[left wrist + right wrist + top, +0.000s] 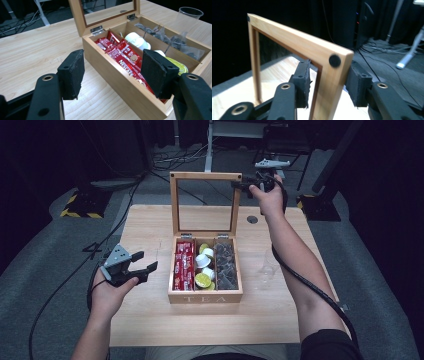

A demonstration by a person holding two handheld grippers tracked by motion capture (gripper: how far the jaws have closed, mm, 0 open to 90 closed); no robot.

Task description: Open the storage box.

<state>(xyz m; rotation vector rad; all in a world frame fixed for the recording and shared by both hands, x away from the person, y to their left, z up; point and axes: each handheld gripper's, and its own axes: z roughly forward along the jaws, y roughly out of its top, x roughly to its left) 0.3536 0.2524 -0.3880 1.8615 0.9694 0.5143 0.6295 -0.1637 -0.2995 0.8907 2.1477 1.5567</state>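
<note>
Wooden tea box (pixel 205 296): lid (pixel 205 176) upright.
Right gripper (pixel 327 82): jaws straddling lid's corner, whether they press it unclear.
Left gripper (pixel 112 72): jaws apart, empty, beside box.

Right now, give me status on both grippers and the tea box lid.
Right gripper straddles the lid corner, contact unclear. Left gripper open, empty, beside the tea box. Lid upright, nothing blocking.
</note>
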